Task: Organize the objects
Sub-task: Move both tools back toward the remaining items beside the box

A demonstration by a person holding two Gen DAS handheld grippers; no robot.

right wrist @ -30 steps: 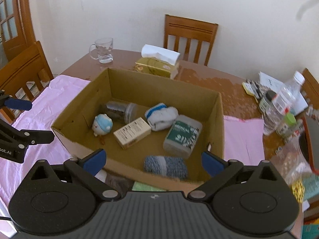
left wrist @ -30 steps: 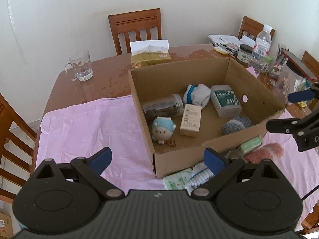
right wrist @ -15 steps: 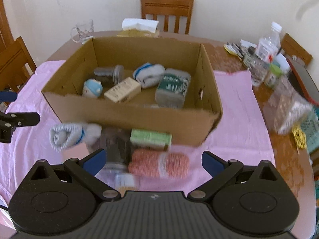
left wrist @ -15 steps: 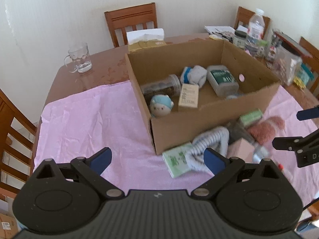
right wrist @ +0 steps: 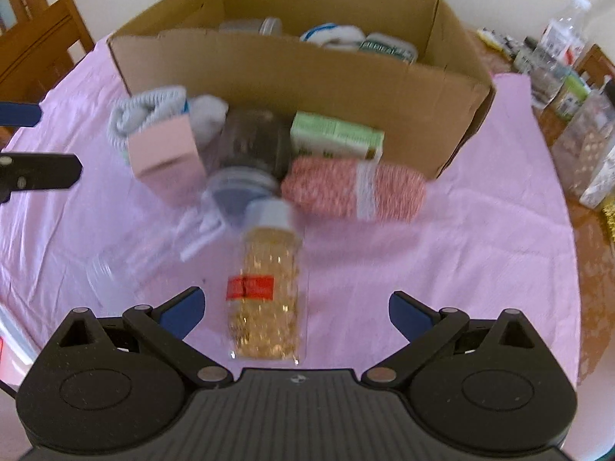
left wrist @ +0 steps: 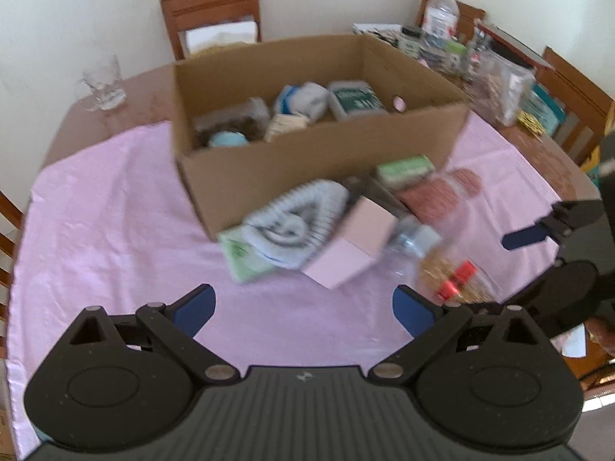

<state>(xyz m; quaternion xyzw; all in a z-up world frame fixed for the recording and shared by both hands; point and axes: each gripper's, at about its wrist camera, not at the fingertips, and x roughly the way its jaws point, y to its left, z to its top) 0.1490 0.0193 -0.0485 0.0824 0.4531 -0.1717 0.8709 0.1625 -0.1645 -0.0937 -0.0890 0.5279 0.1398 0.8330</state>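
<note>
A cardboard box (left wrist: 307, 176) (right wrist: 346, 88) stands on the pink cloth with several items inside. Loose items lie in front of it: a grey sock bundle (left wrist: 296, 226) (right wrist: 150, 111), a pink box (left wrist: 353, 246) (right wrist: 161, 153), a green packet (left wrist: 403, 165) (right wrist: 338, 136), a red-speckled sock roll (left wrist: 438, 192) (right wrist: 353, 188), a dark jar (right wrist: 250, 146) and a clear jar of yellow grains with a red label (right wrist: 265, 288) (left wrist: 449, 280). My left gripper (left wrist: 303, 307) is open and empty, short of the pile. My right gripper (right wrist: 296, 307) is open, with the yellow jar lying between its fingers.
A glass mug (left wrist: 102, 84) and a tissue box (left wrist: 219, 36) stand behind the box. Bottles, jars and packets (left wrist: 461, 46) (right wrist: 565, 77) crowd the table's right side. Wooden chairs (left wrist: 211, 11) surround the table. A clear empty bottle (right wrist: 111, 269) lies near the front left.
Both grippers have pulled back and dropped lower toward the table's near side. The pile in front of the box has come into fuller view, and the yellow jar now lies between my right fingers.
</note>
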